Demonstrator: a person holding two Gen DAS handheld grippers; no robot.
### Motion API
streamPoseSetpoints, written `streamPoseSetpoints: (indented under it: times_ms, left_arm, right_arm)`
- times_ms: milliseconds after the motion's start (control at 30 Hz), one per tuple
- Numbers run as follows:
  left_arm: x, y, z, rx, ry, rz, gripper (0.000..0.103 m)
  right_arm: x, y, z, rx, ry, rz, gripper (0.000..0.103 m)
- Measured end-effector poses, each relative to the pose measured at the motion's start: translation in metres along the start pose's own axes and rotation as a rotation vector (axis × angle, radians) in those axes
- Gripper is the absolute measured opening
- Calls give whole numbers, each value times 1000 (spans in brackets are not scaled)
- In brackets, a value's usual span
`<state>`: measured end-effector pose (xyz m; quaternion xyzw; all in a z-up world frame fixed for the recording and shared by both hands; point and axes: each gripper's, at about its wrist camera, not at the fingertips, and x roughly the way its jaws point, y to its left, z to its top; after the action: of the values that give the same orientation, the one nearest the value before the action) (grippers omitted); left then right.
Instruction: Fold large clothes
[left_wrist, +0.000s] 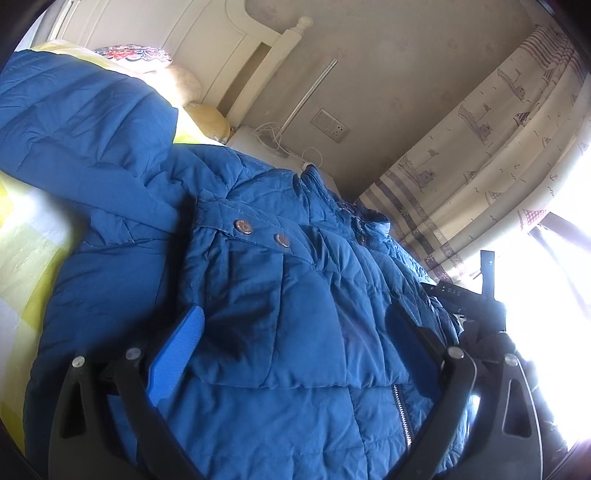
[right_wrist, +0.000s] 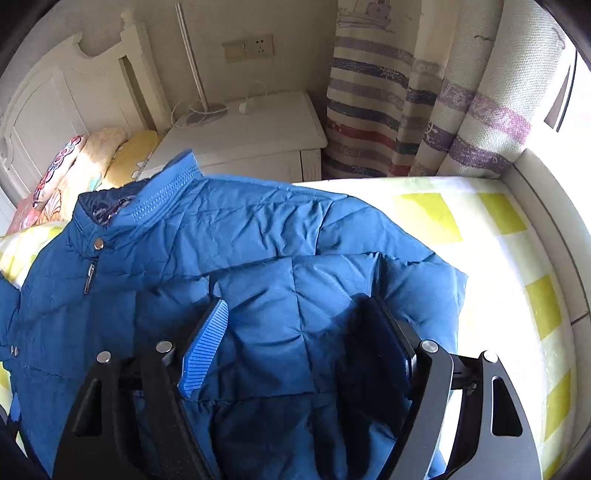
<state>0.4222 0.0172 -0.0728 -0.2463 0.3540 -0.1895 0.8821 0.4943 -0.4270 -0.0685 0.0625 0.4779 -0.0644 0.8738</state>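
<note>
A blue quilted puffer jacket lies on the bed, front up, with snap buttons and a zipper. One sleeve is folded in over the chest. My left gripper is open, its fingers wide apart just above the folded sleeve cuff. The jacket also shows in the right wrist view, collar toward the headboard. My right gripper is open, its fingers spread over the other folded sleeve near the jacket's right edge. Neither gripper holds cloth.
The bed has a yellow and white checked sheet. Pillows lie by the white headboard. A white nightstand with a lamp stands beside the bed. Patterned curtains hang by a bright window.
</note>
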Motion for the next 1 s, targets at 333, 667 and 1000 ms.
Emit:
streamPoseSetpoints:
  times_ms: [333,667,1000]
  left_arm:
    - [0,1,0,-7,-3,-11,99]
    - [-3,6,1,-24,-10,-33,99]
    - [-16,23,6,-125,-57,-115,99]
  right_arm:
    - [-45,97,-33,-187,-92,141,80]
    - [-95,123,-77,-257,-169,116,90]
    - [-99,124,-128,-236,-97,122,91]
